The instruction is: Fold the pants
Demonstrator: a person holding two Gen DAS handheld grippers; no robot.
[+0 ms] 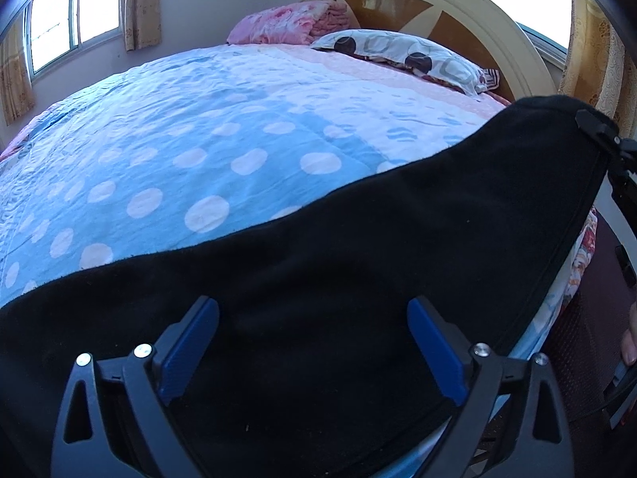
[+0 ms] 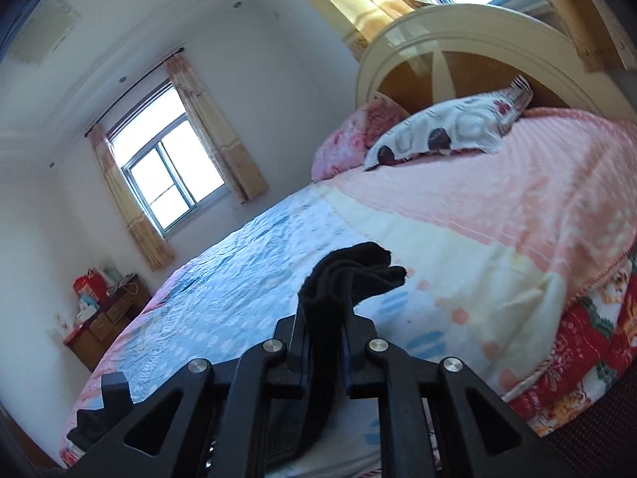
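Black pants [image 1: 358,259] lie stretched across the near edge of the bed, over a blue quilt with pale dots [image 1: 179,151]. My left gripper [image 1: 312,306] hovers just over the dark cloth with its blue pads spread wide, and nothing is pinched between them. In the right wrist view, my right gripper [image 2: 324,326] is shut on a bunched end of the pants [image 2: 350,275], which sticks up past the fingertips above the quilt [image 2: 239,263]. The left wrist view shows that lifted end at the far right, with a black finger of the right gripper [image 1: 597,127] on it.
A spotted pillow [image 1: 402,55] and a pink floral pillow [image 1: 286,24] lie against the arched cream headboard [image 1: 458,12]. Curtained windows [image 2: 171,167] stand behind and beside the bed. A wooden dresser [image 2: 107,318] sits by the far wall. A person's fingers [image 1: 629,342] show at the right edge.
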